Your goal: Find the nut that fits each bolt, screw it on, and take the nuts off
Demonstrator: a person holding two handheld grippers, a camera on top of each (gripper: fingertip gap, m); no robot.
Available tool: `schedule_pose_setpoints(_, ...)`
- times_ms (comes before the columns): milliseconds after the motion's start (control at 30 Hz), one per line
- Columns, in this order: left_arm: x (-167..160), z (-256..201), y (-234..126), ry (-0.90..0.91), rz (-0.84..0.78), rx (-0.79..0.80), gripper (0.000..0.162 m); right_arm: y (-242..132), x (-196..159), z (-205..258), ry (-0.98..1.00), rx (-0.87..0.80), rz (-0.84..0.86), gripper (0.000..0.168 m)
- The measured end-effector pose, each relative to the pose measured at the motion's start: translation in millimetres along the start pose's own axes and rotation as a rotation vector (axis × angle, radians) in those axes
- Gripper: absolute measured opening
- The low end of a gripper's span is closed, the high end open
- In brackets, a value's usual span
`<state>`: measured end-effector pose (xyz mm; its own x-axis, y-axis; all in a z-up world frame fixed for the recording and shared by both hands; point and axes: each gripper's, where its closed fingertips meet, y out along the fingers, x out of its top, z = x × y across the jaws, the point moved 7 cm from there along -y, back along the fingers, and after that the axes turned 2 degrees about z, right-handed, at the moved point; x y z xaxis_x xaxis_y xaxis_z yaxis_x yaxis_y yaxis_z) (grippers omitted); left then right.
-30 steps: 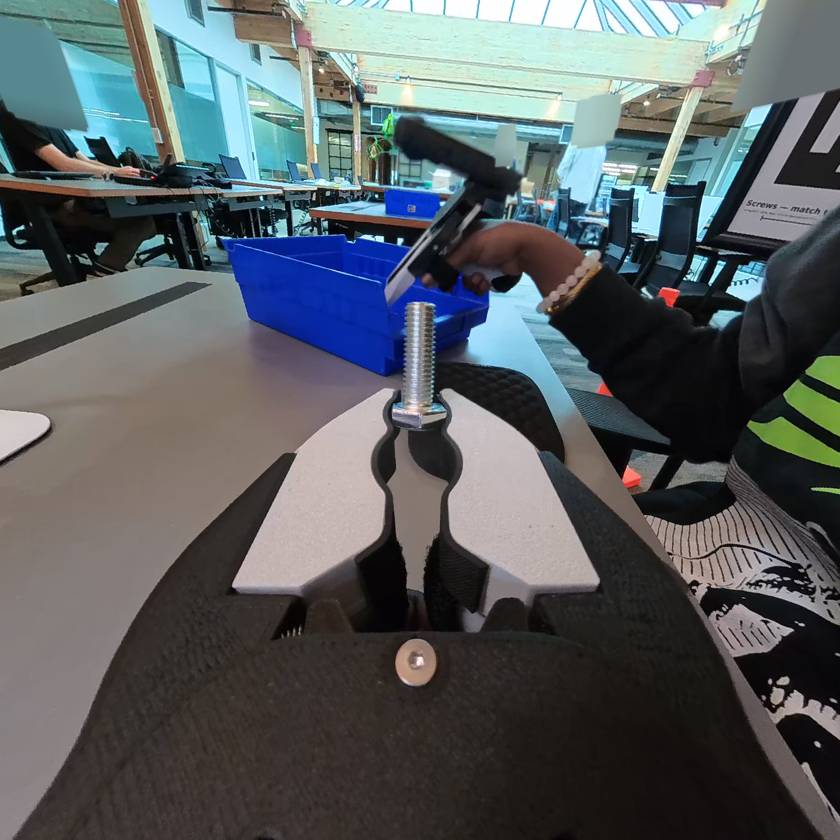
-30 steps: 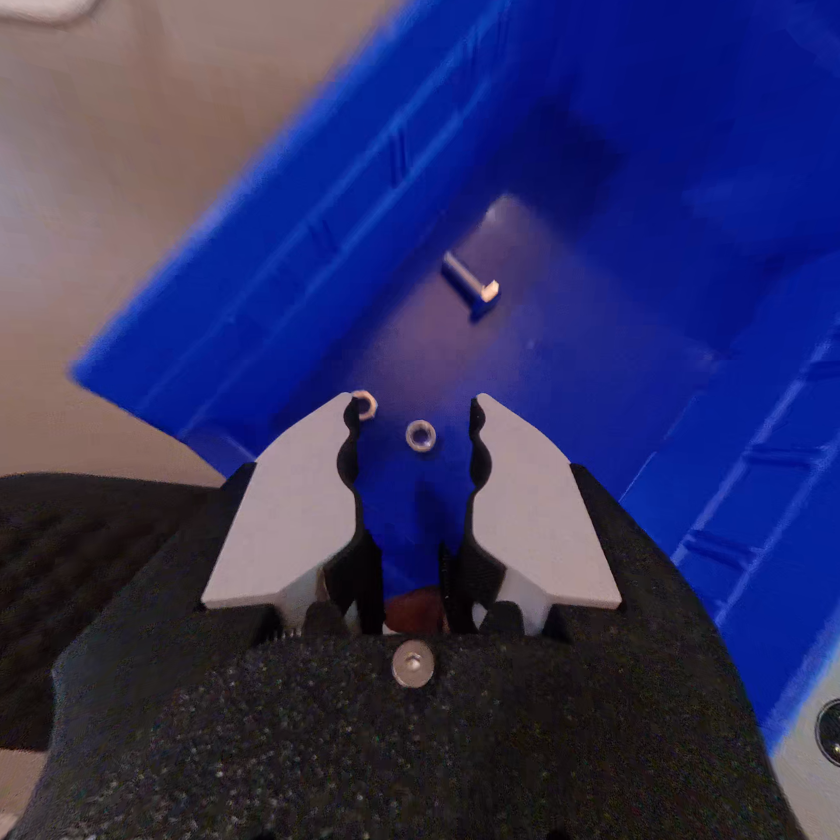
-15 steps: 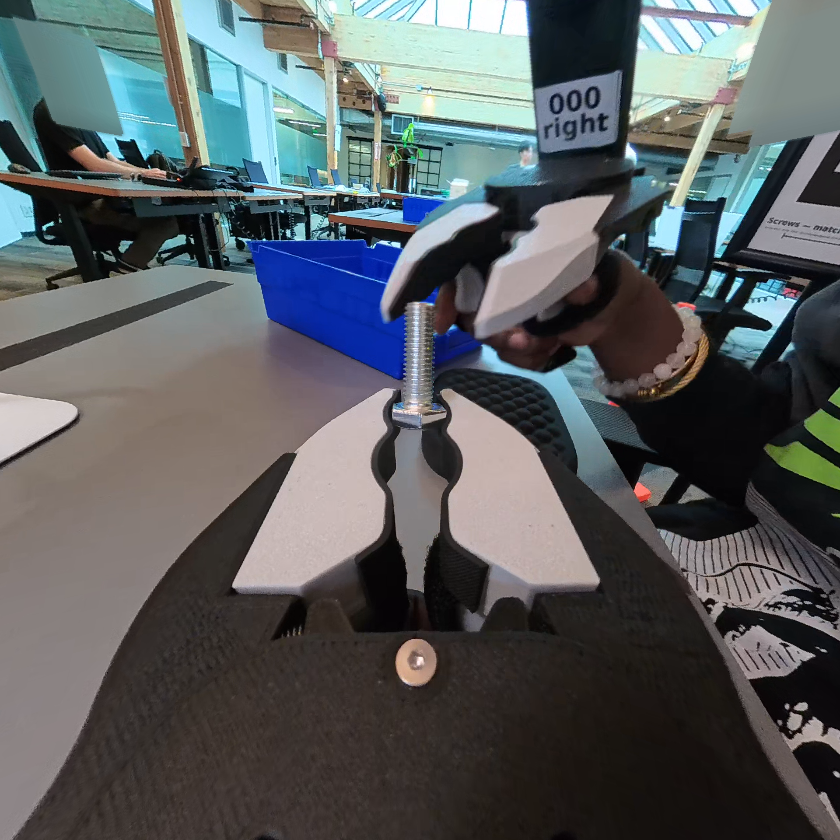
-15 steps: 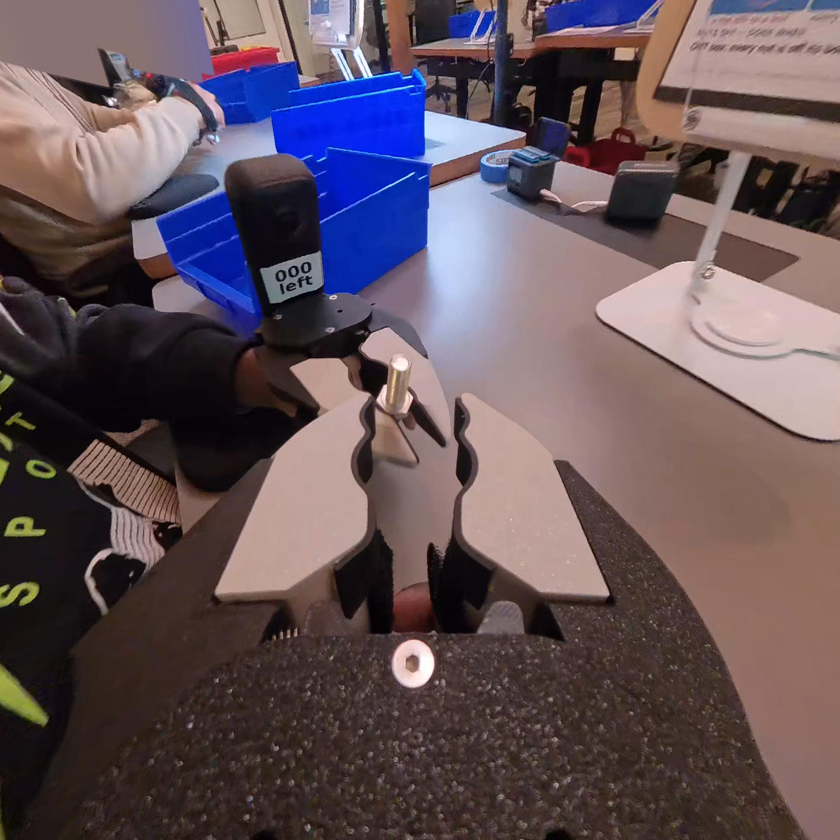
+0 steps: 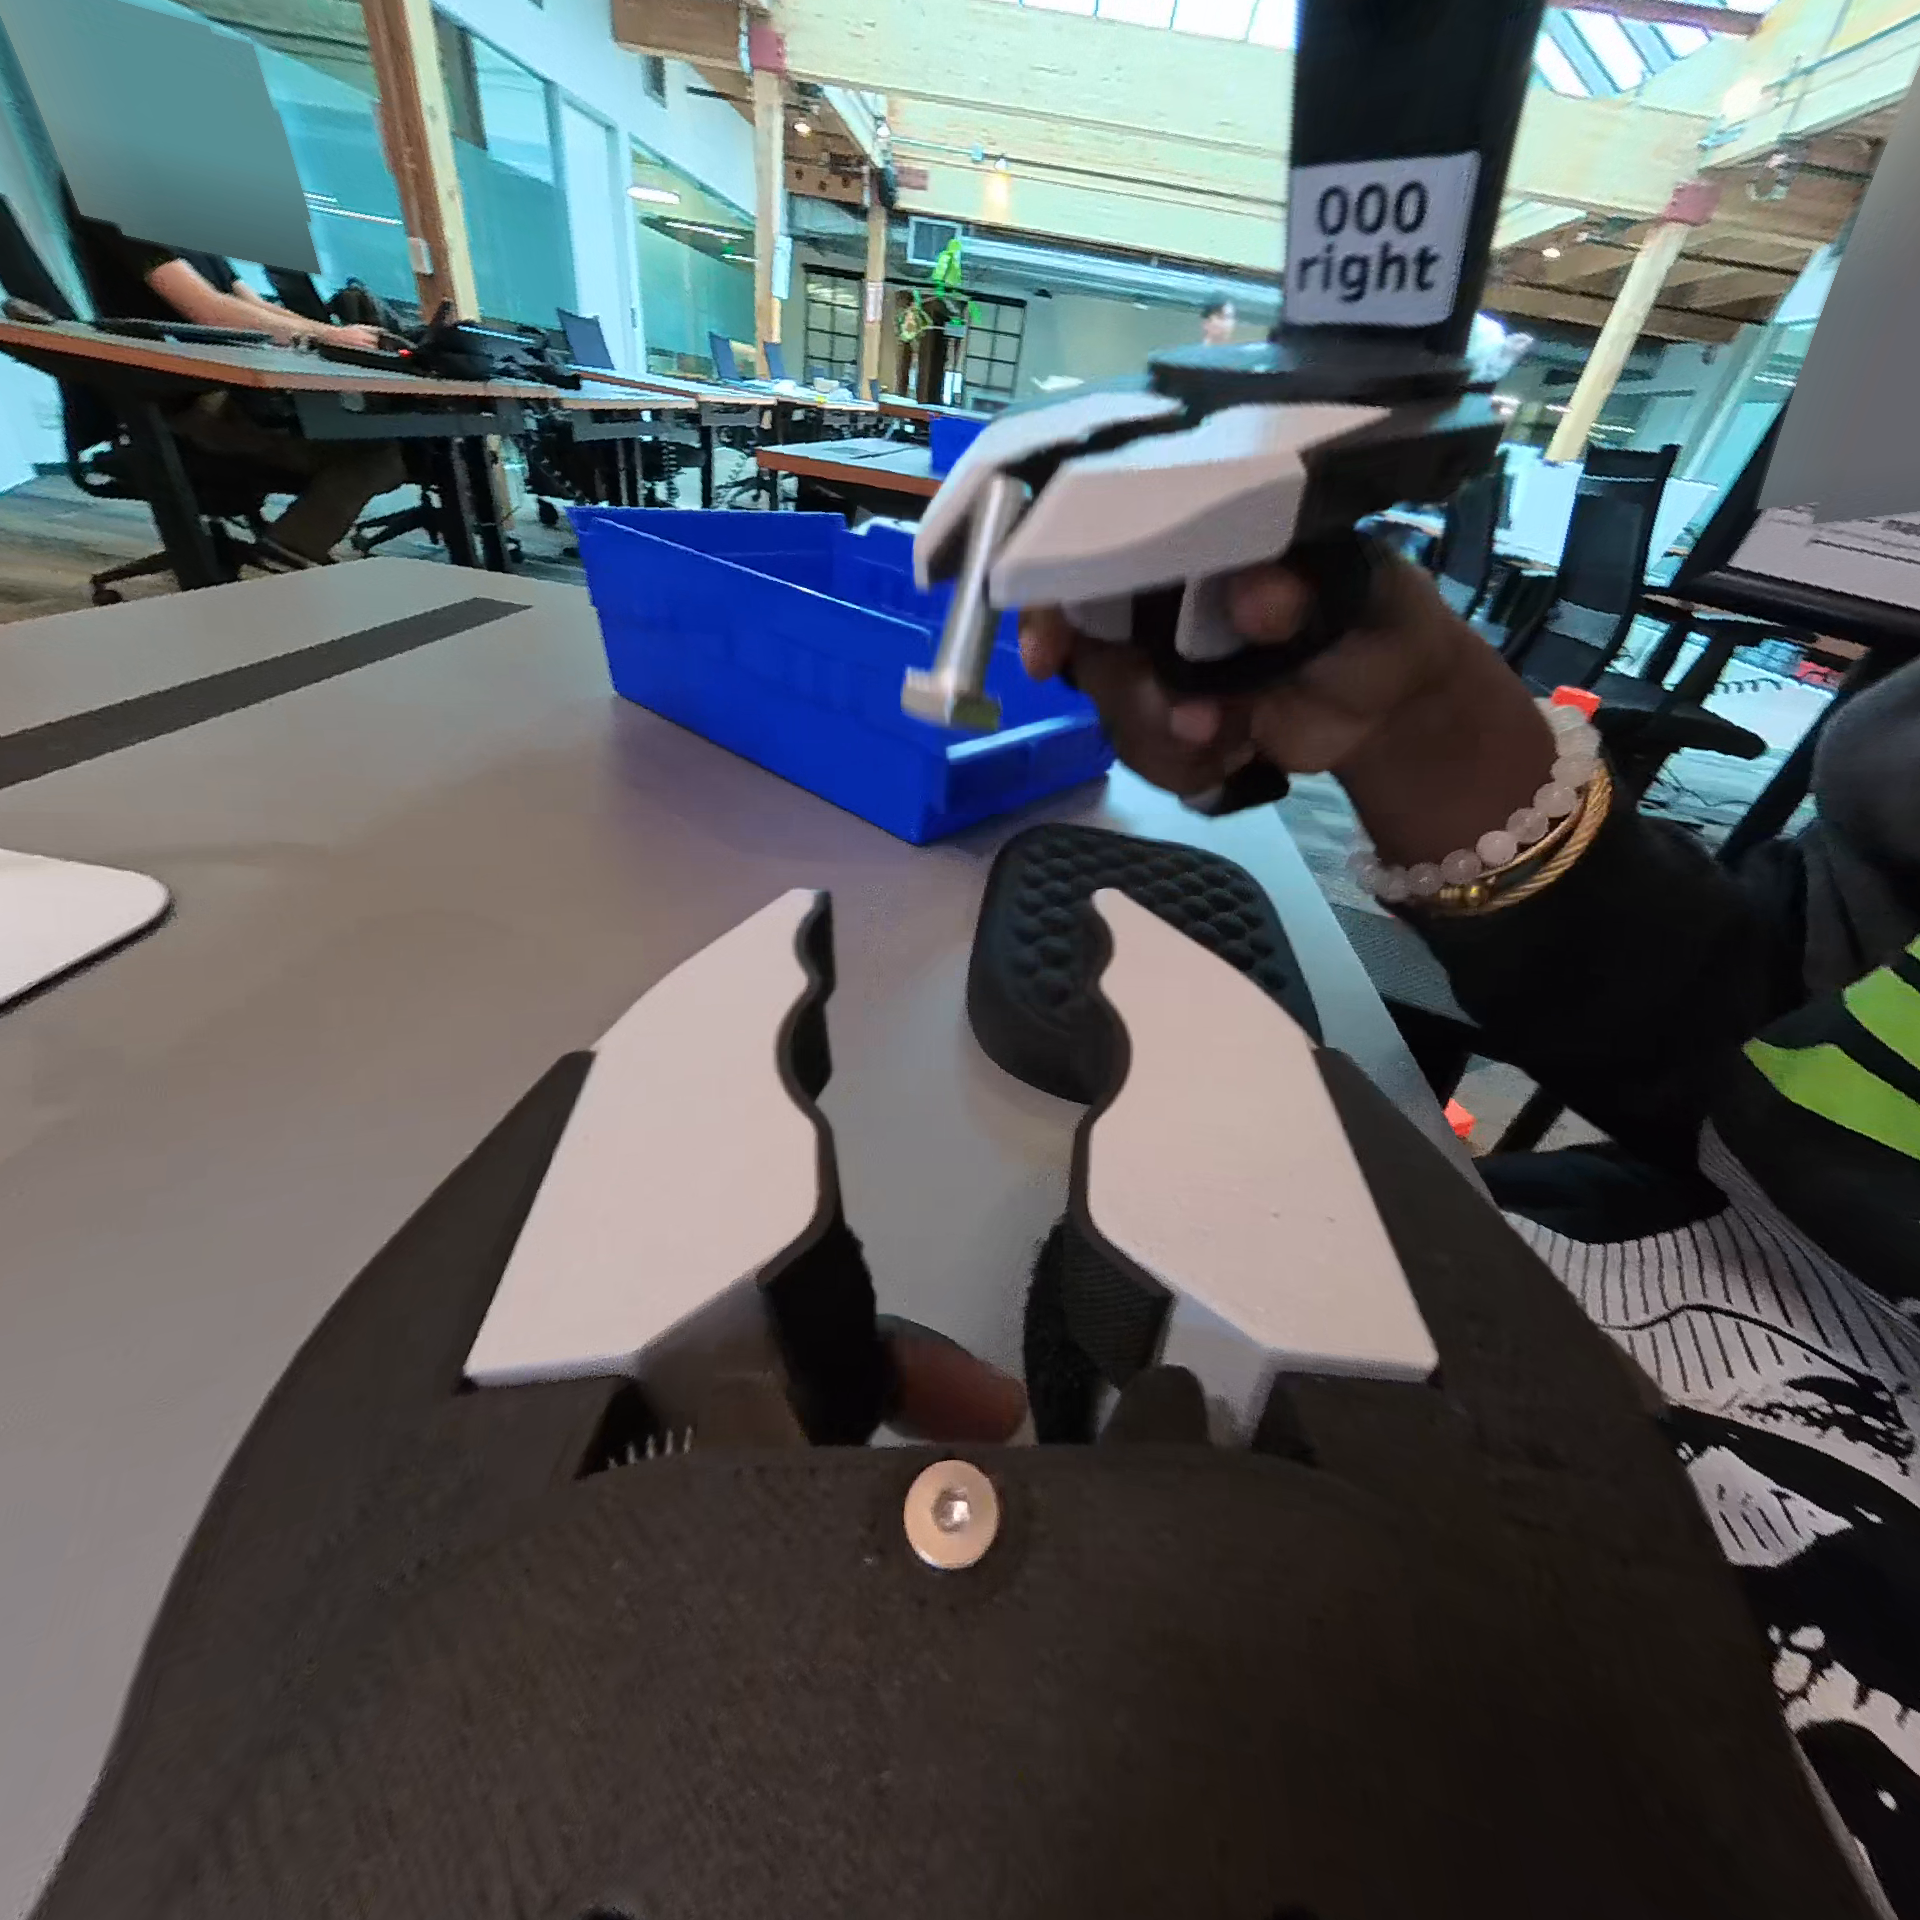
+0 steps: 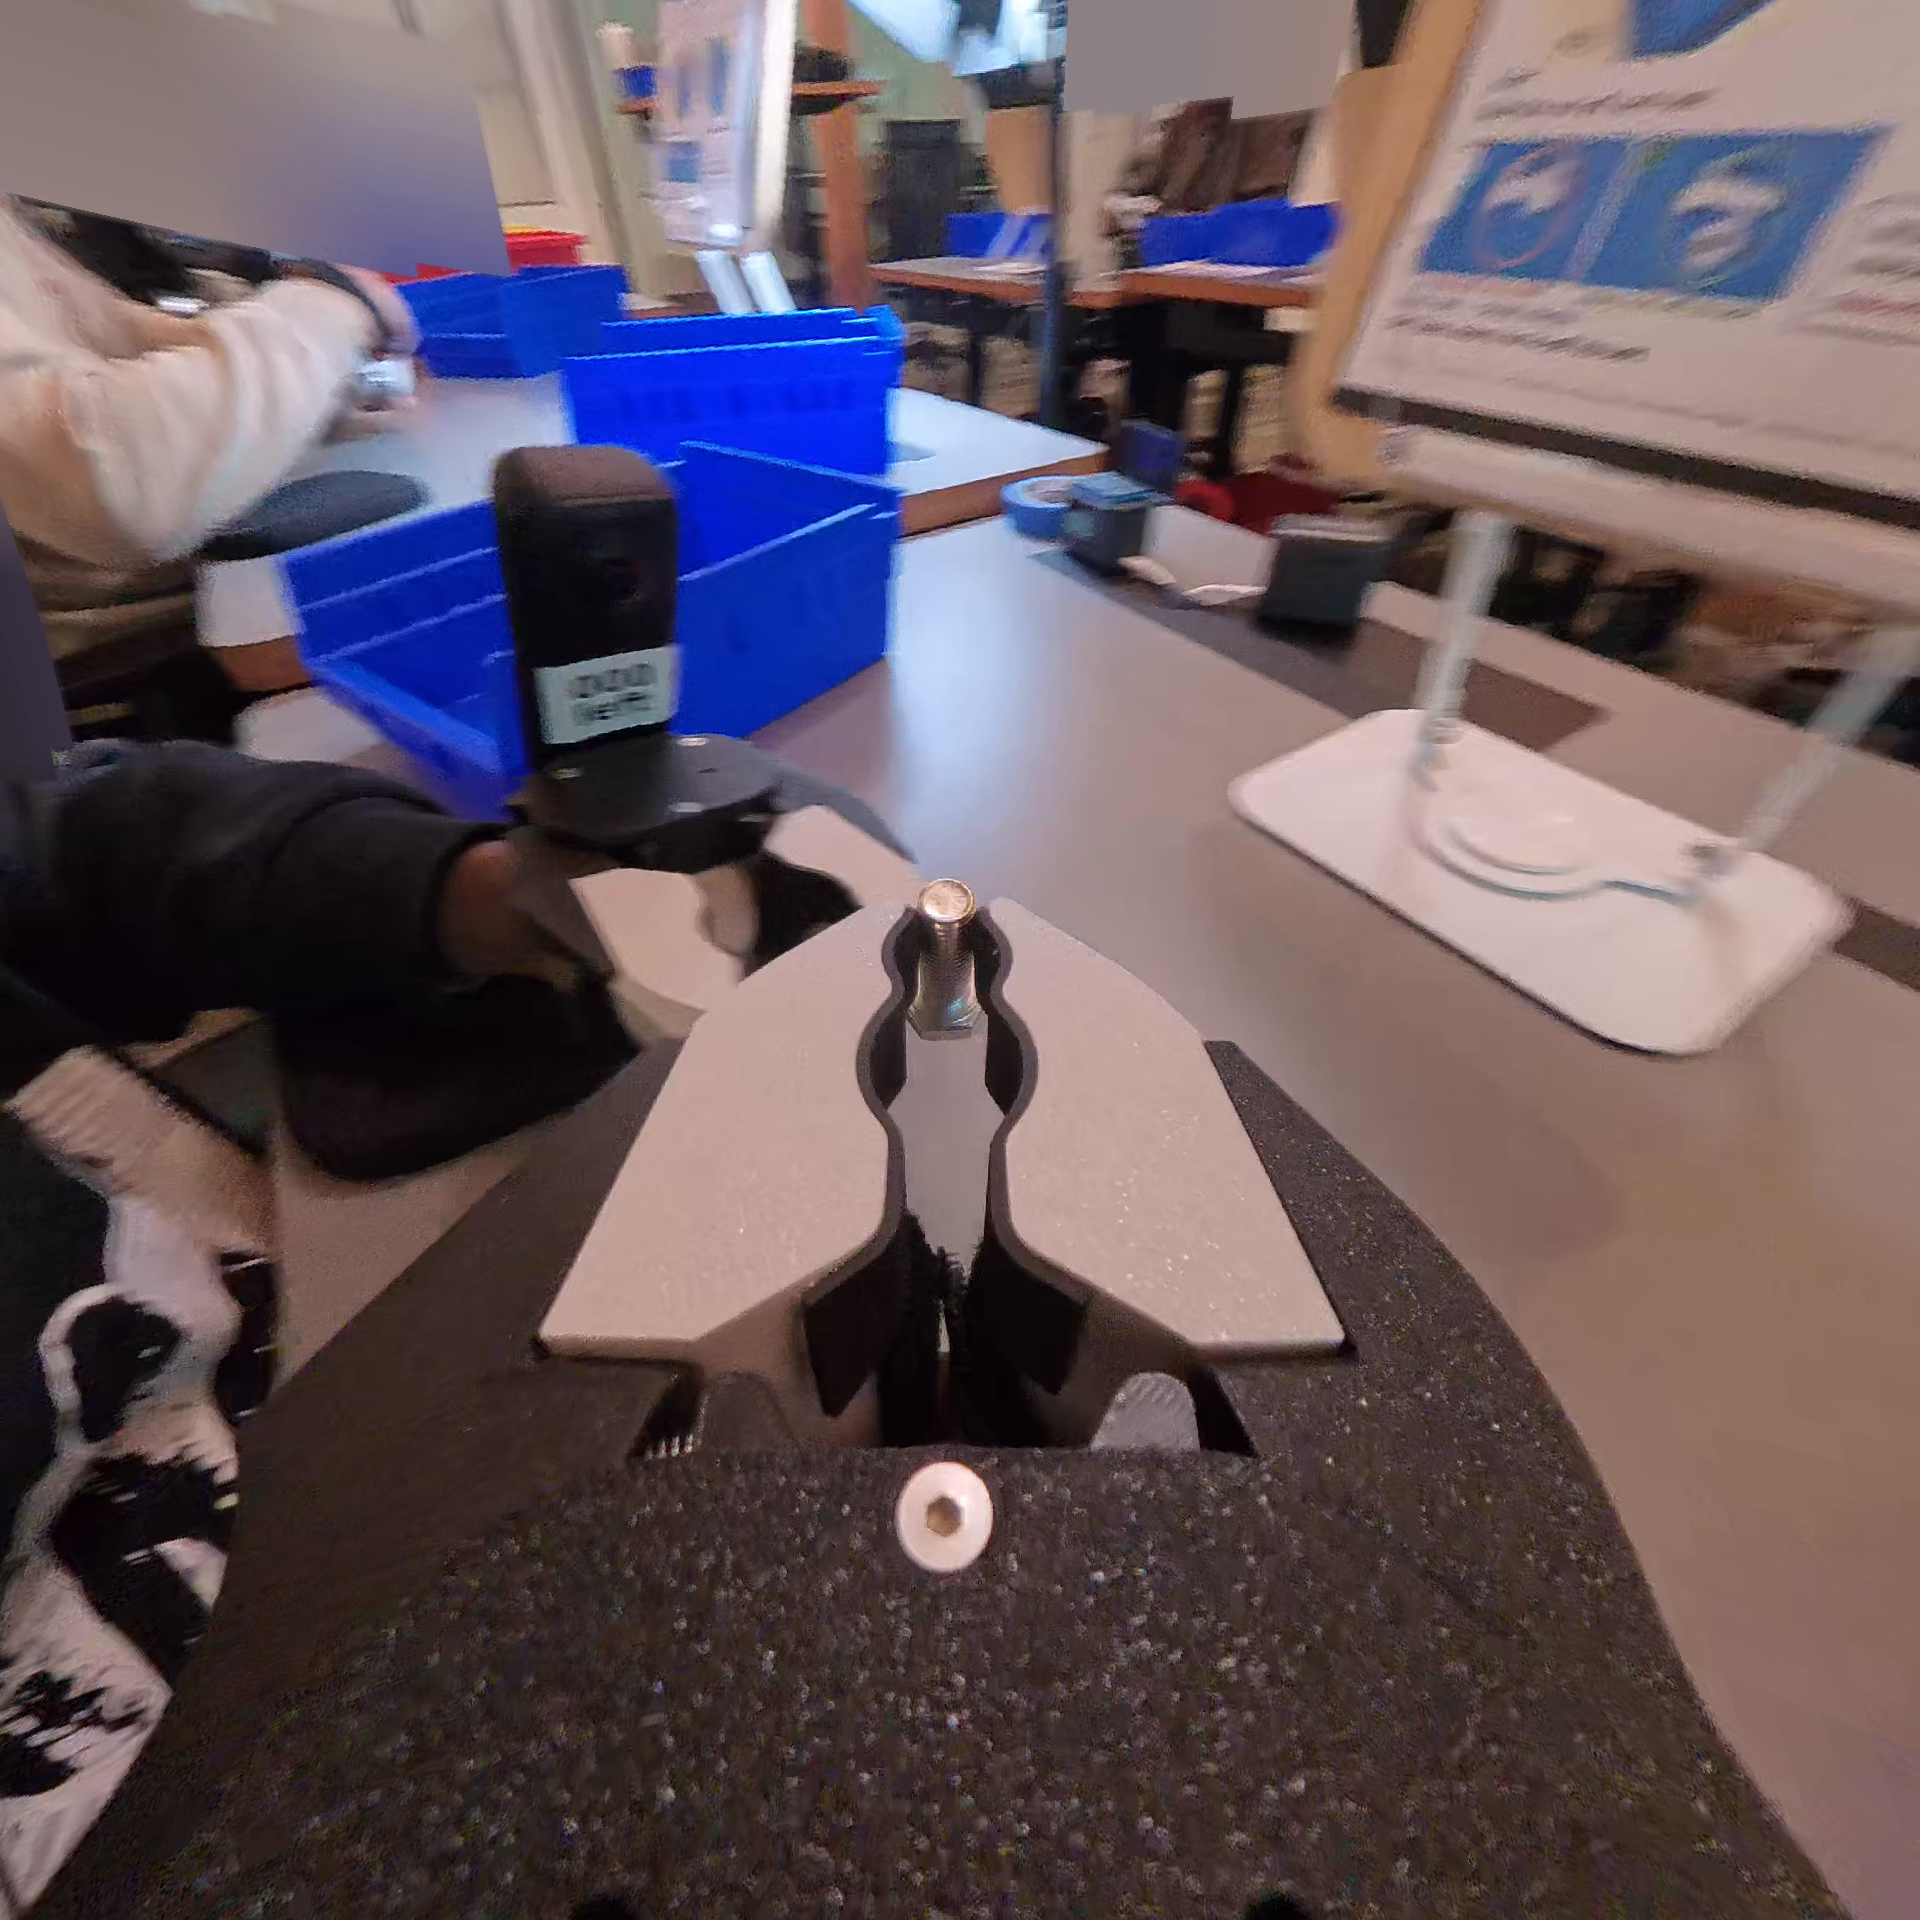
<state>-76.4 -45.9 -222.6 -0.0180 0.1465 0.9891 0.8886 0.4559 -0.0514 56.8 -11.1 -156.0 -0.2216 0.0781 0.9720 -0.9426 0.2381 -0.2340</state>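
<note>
Right gripper (image 6: pixel 945 920) pinches threaded steel bolt (image 6: pixel 940 961) by shank, hex head hanging down, at 1 o'clock above grey table (image 5: pixel 364 883). Left gripper (image 5: pixel 961 914) spread, empty. Blue plastic bin (image 5: pixel 790 644) at 12 o'clock.

Both grippers same build: black grainy printed body, two pale grey flat fingers with wavy black-edged inner profiles, one silver hex-socket screw at centre. Left gripper (image 5: pixel 961 1013), right gripper (image 6: pixel 943 935). Each carries a black upright camera post (image 5: pixel 1397 156) with a white label. Wearer: black long sleeve (image 5: pixel 1662 956), neon-green stripes, black-and-white patterned garment, pale bead bracelet (image 5: pixel 1486 831) plus gold bangle.
</note>
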Motion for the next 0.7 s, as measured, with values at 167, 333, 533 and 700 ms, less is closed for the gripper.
schedule_pose_setpoints(167,0,6,0,-0.011,-0.013,0.061,0.065,-74,8,-76,-0.031,-0.473,0.049,0.01)
schedule_pose_setpoints(333,-1,5,1,0.021,-0.002,0.067,0.068,-145,-13,-163,0.113,-0.807,0.127,0.01)
schedule_pose_setpoints(533,-1,1,2,0.058,-0.01,0.054,0.058,-175,-58,-228,0.321,-0.962,0.227,0.01)
schedule_pose_setpoints(700,-3,0,3,0.072,0.008,0.048,0.056,-167,-92,-247,0.418,-0.974,0.35,0.01)
